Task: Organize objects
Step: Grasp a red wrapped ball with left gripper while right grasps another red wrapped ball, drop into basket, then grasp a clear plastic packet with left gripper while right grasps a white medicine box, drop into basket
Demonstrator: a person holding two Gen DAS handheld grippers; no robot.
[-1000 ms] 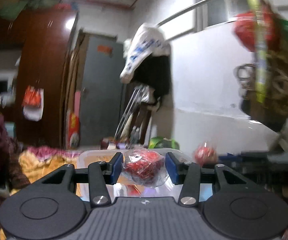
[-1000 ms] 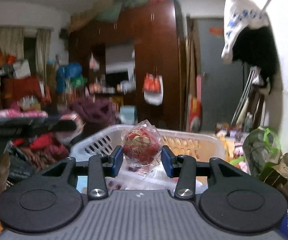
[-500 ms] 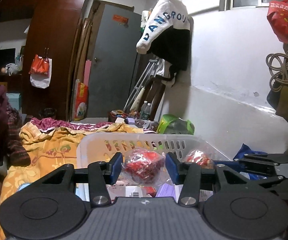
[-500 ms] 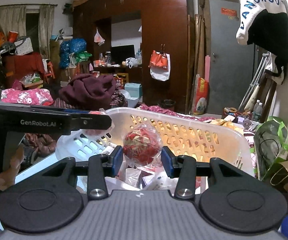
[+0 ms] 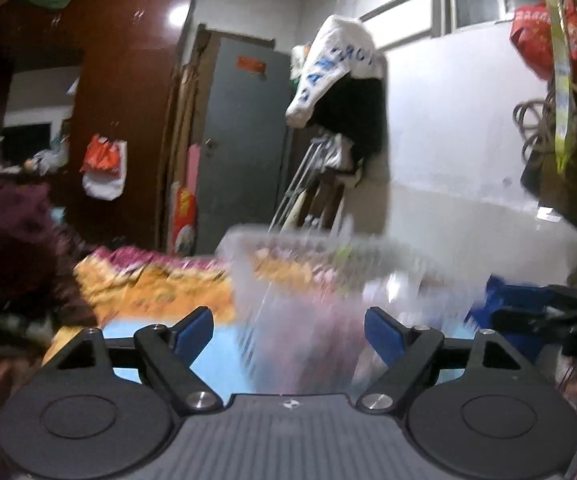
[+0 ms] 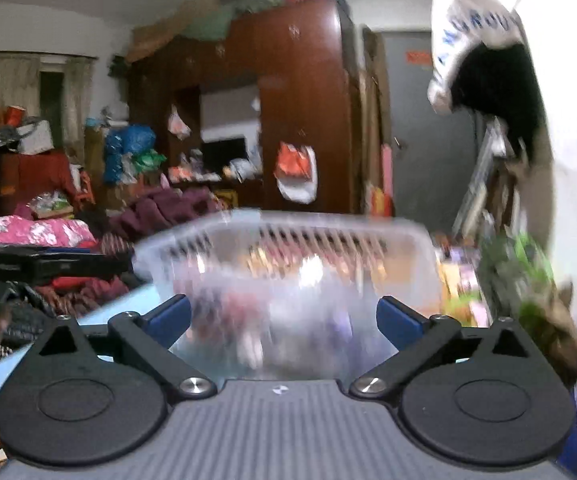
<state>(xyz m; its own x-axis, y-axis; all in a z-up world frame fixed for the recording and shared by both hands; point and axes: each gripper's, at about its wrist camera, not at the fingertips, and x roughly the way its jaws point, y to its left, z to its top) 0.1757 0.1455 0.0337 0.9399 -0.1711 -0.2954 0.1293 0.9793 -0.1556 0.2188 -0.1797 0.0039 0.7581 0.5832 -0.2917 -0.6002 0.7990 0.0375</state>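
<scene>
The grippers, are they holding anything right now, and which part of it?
No. The left gripper and the right gripper both have their fingers spread wide with nothing between them, in front of the blurry white basket.

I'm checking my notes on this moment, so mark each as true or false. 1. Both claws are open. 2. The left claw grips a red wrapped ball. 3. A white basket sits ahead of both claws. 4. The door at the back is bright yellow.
1. True: the left claw and the right claw both stand wide open with nothing between the pads.
2. False: the left claw is empty.
3. True: the white basket is ahead of both, though blurred.
4. False: the door is grey.
</scene>
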